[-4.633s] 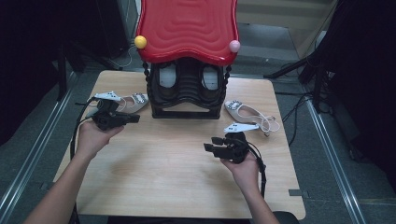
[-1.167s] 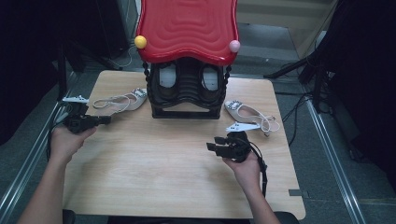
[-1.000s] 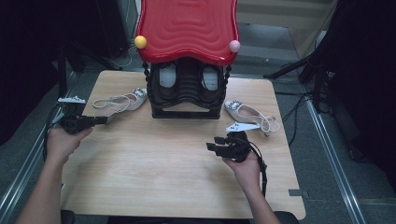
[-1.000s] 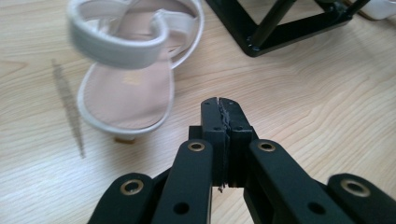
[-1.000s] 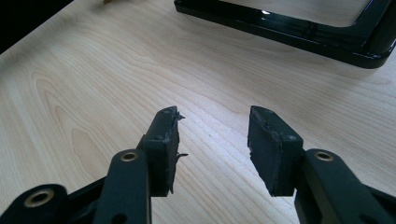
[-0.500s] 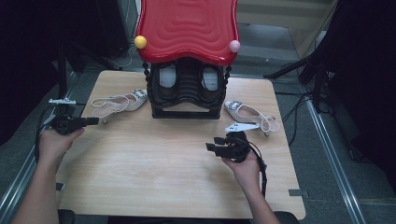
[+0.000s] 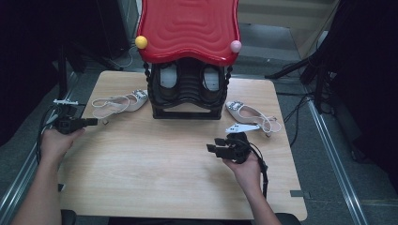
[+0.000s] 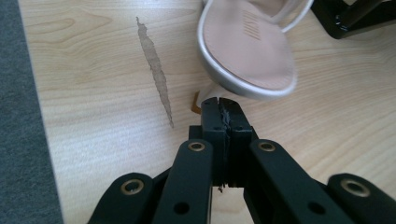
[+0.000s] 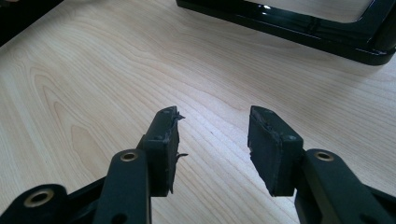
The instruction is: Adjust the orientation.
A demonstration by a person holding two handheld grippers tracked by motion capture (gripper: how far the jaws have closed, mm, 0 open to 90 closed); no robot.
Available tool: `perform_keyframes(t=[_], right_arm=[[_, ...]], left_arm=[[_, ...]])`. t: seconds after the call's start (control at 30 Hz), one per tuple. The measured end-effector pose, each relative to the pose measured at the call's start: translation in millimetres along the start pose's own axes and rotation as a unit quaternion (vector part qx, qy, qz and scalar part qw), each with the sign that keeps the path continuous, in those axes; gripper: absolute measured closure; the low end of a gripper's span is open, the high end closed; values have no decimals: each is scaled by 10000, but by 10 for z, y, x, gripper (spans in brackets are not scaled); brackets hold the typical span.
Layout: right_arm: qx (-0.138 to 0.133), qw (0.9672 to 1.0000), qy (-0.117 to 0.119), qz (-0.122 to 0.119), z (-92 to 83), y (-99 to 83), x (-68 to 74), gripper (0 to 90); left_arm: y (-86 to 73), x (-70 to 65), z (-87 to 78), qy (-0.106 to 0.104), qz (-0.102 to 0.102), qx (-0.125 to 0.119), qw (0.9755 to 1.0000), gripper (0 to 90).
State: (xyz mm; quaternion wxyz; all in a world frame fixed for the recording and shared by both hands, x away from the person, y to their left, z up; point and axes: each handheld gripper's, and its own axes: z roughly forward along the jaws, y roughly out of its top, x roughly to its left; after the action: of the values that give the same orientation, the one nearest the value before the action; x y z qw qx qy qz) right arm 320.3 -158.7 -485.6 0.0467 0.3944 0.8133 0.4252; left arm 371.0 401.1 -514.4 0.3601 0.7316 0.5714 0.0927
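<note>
We count two silver slingback shoes on the table [image 7: 141, 187]: a left shoe [image 7: 121, 101] beside the black rack [image 7: 187, 91] on its left, and a right shoe [image 7: 251, 115] beside the rack's right foot. Inside the rack we see two more dark shoes [image 7: 167, 79], one per side. One red wavy top [image 7: 187, 28] caps the rack, with one yellow ball [image 7: 141, 42] and one pink ball [image 7: 235, 46].

Left gripper [image 7: 89, 122] sits at the table's left edge, jaws pressed together on nothing. In the left gripper view its tips [image 8: 219, 105] lie just near of the left shoe's [image 8: 250, 44] heel end, apparently not quite touching.

Right gripper [image 7: 212, 148] rests mid-table, jaws wide and empty [image 9: 212, 128], right shoe just beyond it to the far right.
</note>
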Motion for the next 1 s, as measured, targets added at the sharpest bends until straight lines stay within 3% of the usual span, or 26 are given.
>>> perform_keyframes(t=[0.13, 0.4, 0.73, 0.87, 1.0], right_arm=[[18, 10000, -18, 3, -4, -6, -2, 546], [45, 10000, -77, 35, -42, -41, -6, 546], [55, 9999, -103, 9, -42, -44, 3, 546], [44, 9999, -100, -3, -39, -39, 7, 546], [30, 10000, -93, 3, -46, -38, 0, 546]], left_arm=[[35, 23, 82, 96, -20, 4, 10000, 900], [59, 98, 149, 27, -240, -135, 9996, 900], [79, 1, 161, -72, -157, 37, 9998, 900], [89, -102, 188, -71, -56, 157, 9998, 900], [94, -169, 202, -96, -209, 209, 9995, 897]])
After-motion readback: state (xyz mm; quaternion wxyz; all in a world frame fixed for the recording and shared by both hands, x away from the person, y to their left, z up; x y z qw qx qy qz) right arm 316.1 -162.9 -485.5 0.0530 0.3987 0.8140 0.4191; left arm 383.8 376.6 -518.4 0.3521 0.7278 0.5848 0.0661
